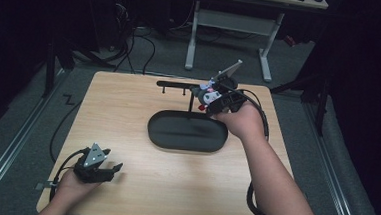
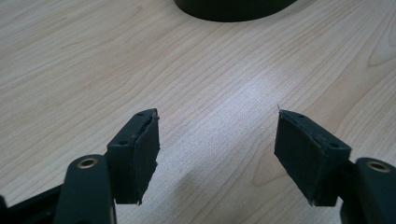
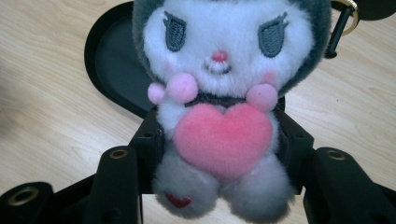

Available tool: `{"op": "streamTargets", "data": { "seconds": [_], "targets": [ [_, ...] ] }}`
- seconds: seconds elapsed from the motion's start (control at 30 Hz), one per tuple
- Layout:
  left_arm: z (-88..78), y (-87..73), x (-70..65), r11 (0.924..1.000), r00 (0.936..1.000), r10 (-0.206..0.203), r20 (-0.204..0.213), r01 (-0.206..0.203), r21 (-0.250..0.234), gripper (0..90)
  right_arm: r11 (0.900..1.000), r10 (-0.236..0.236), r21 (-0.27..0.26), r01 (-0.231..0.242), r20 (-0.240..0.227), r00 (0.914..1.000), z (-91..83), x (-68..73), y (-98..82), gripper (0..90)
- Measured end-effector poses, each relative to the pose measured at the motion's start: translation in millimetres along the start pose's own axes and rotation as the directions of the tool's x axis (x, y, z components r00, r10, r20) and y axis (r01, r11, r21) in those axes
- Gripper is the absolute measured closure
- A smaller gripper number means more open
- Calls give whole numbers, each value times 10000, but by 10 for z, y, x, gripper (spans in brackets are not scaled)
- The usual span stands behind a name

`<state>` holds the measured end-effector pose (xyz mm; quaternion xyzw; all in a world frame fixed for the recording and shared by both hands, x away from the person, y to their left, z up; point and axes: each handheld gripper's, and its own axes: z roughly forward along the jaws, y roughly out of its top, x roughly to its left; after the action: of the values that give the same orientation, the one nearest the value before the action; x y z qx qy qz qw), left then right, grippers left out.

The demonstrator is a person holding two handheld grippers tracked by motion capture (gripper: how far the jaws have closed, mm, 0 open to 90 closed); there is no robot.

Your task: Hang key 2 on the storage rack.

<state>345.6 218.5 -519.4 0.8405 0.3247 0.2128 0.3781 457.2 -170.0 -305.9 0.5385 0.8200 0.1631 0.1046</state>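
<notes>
1. High view, left side: the left gripper (image 1: 105, 169) rests low on the near left part of the wooden table (image 1: 128, 113), held by the person's left hand (image 1: 71, 186). Its jaws point right across the bare wood and stand apart with nothing between them.
2. High view, centre: a black oval tray (image 1: 186, 145) lies on the table. Behind it a thin black stand (image 1: 190, 103) rises to a crossbar (image 1: 177, 84) with small pegs hanging under it.
3. High view, right side: the right hand (image 1: 243, 119) lifts the right gripper (image 1: 204, 97) above the far edge of the tray, close to the stand's post. A small plush toy (image 1: 209, 94) sits in its jaws, too tiny here to make out.
4. Left gripper view: the two black pads (image 2: 140, 154) are spread wide over pale wood grain, grasping nothing. The tray's dark rim (image 2: 233, 11) shows at the top edge.
5. Right gripper view: this one gives the toy's detail. The plush (image 3: 219, 93) has a white face, dark grey hood, stitched eyes and a pink heart (image 3: 223, 139) at its chest. The jaws press on both sides of its body, clenched on it. The tray lies behind it.
</notes>
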Motion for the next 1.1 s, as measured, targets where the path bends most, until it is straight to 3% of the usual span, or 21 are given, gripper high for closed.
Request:
{"op": "streamTargets", "data": {
  "seconds": [0.23,0.57,1.1],
  "targets": [
    [0,-4,2,10000,10000,-3,18,3,15,312,9999,109,34,-110,239,9997,56,-60,8,485],
    [17,-1,-14,10000,10000,47,69,-48,45,313,9992,295,268,-301,238,9993,168,-181,-183,484],
    [29,-3,-29,9997,9999,135,107,-137,198,313,9961,125,877,-138,148,9998,450,-171,-322,483]
  ]
}}
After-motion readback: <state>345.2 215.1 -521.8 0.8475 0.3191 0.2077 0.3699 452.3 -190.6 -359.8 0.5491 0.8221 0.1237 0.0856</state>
